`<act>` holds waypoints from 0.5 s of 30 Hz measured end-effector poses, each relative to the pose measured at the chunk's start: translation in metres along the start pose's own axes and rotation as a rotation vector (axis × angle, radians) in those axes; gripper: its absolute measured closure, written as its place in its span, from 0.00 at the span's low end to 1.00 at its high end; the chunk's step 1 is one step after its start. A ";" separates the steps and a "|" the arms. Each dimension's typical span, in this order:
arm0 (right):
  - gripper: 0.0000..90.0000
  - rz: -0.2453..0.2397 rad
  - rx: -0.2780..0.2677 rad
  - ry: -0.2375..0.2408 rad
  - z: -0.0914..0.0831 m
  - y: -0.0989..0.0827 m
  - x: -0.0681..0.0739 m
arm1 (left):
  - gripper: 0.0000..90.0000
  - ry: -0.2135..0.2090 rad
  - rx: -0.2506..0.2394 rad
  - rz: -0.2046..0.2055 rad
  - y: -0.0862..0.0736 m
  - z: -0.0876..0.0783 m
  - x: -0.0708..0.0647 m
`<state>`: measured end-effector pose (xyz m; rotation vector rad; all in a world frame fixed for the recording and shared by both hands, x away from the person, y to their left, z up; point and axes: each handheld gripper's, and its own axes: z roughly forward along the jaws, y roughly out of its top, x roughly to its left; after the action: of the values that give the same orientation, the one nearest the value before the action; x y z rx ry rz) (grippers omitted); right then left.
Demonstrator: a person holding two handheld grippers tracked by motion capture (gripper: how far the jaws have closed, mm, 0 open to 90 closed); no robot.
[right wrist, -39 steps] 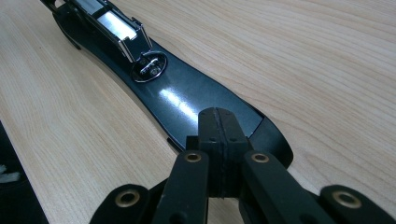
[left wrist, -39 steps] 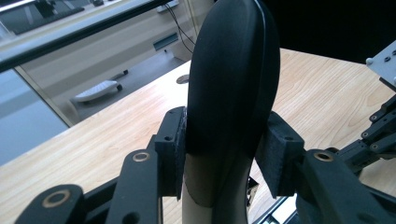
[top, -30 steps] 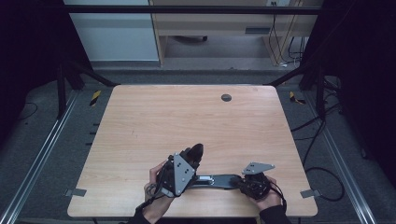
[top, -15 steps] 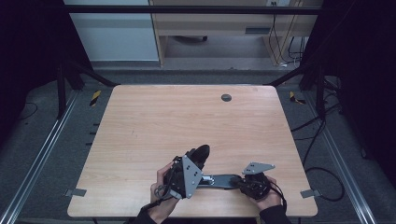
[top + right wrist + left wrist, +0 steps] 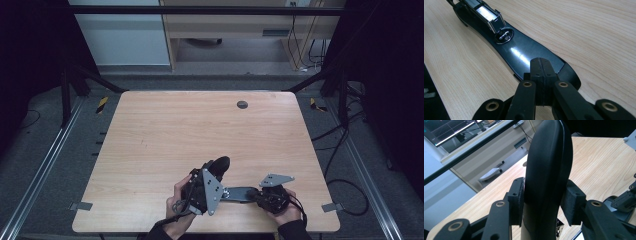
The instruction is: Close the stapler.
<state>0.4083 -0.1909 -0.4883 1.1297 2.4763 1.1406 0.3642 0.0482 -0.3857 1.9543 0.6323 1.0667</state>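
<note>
The left claw (image 5: 216, 169) grips the rounded black plastic stapler top (image 5: 548, 170), which has swung from lying low to standing raised over the pale wooden surface (image 5: 165, 130). To the right, the flat black stapler base (image 5: 524, 56) stays down, the right claw (image 5: 541, 75) clenched on its end. The stapler looks nearly fully opened.

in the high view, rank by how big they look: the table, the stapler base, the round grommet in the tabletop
1. table, by far the largest.
2. stapler base, the flat black strip lying between the two grippers; partly hidden, so its full length is unsure.
3. round grommet, smallest, though it sits farther from the camera.
</note>
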 end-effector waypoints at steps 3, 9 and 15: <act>1.00 -0.003 -0.002 0.001 0.000 0.000 0.000 | 0.63 0.006 -0.001 0.008 0.000 0.001 -0.002; 1.00 0.003 -0.003 0.001 0.000 0.000 0.000 | 0.63 0.014 -0.003 0.028 0.000 0.004 -0.007; 1.00 0.002 -0.004 -0.002 0.001 0.000 0.000 | 0.63 0.022 -0.003 0.049 0.000 0.006 -0.012</act>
<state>0.4084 -0.1907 -0.4887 1.1313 2.4711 1.1442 0.3632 0.0366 -0.3934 1.9663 0.5971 1.1202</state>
